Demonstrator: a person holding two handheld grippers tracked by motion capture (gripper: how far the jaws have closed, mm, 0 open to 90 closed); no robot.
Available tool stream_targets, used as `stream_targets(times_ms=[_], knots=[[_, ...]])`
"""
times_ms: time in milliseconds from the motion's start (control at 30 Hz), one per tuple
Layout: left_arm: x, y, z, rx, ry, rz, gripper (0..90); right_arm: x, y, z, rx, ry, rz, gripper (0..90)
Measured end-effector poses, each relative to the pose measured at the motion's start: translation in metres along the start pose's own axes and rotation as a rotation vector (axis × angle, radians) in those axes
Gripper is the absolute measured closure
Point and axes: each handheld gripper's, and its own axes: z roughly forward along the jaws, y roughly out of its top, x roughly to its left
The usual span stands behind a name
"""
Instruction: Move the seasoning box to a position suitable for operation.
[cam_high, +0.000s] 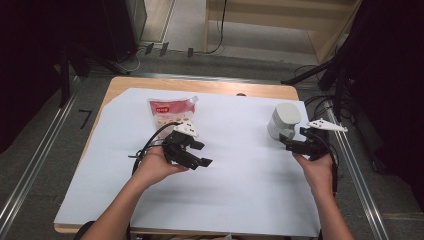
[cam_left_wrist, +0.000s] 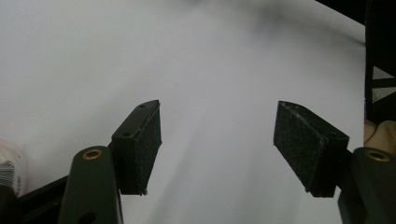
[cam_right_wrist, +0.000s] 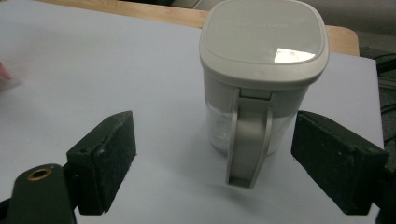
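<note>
Right gripper view: right fingers (cam_right_wrist: 217, 168) standing wide apart, gripping nothing, w/ canister (cam_right_wrist: 261, 79) upright on worktop (cam_high: 240, 165) just ahead, handle facing them. Risk: closing off-centre is likely nudging or tipping it. Left fingers (cam_left_wrist: 219, 144) partly open, empty, hovering near pouch (cam_high: 170, 114).

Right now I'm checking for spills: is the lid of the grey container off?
No, the grey lid sits closed on the container, which stands upright between the right gripper's open jaws.
</note>
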Motion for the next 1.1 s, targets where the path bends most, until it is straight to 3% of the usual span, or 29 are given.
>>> stream_targets(times_ms=[133, 300, 467, 567, 833, 900, 1100], knots=[[-0.002, 0.000, 0.000, 0.020, 0.000, -0.001, 33.1, -0.001, 0.006, 0.009, 0.013, -0.026, 0.016, 13.5], [-0.004, -0.002, 0.001, 0.019, -0.007, 0.002, 33.1, -0.005, 0.012, 0.018, 0.017, -0.024, 0.032, 13.4], [-0.004, -0.003, 0.001, 0.021, -0.002, 0.010, 33.0, -0.008, 0.018, 0.027, 0.018, -0.070, 0.028, 13.0], [-0.003, -0.003, 0.001, 0.023, -0.002, 0.004, 33.0, -0.012, 0.018, 0.027, -0.004, -0.047, 0.057, 13.2], [-0.004, -0.005, 0.002, 0.035, -0.001, 0.006, 32.9, -0.011, 0.028, 0.035, 0.018, -0.106, 0.024, 13.2], [-0.005, -0.005, 0.001, 0.039, 0.004, 0.003, 32.9, -0.013, 0.028, 0.040, 0.002, -0.094, 0.037, 13.2], [-0.006, -0.009, 0.002, 0.058, 0.010, -0.008, 32.9, -0.016, 0.025, 0.057, 0.038, -0.116, 0.029, 13.2]])
